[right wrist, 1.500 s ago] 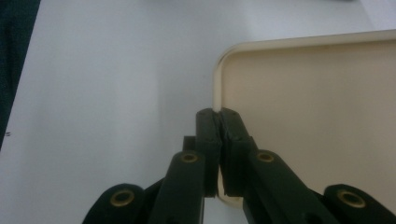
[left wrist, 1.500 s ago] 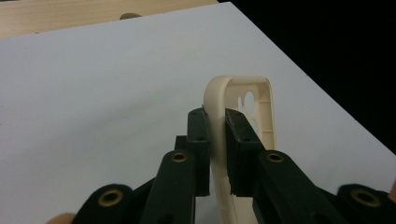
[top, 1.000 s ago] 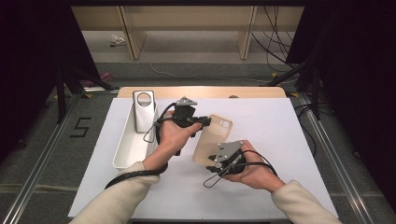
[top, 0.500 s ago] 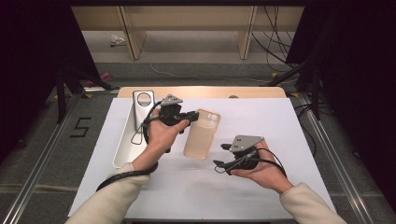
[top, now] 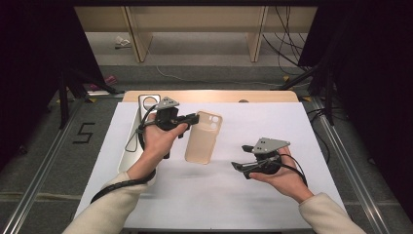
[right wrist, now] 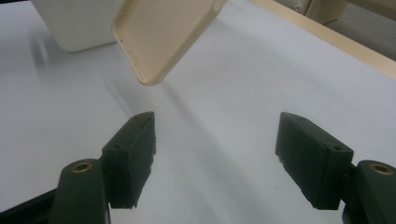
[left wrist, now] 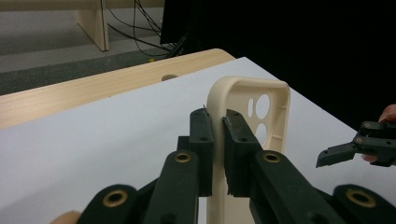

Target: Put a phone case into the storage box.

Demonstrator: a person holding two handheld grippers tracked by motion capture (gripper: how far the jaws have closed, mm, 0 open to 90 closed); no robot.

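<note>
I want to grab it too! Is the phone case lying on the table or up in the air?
In the air: left tongs pinch the phone case by its rim.

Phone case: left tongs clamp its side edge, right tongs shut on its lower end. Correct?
Half right. The left tongs do clamp the phone case by its side edge, but the right tongs have just been opening and stand wide with nothing between them, clear of the case, as the right gripper view shows.

Black "5" marked on floor [top: 84,132], left of table [top: 302,122].
</note>
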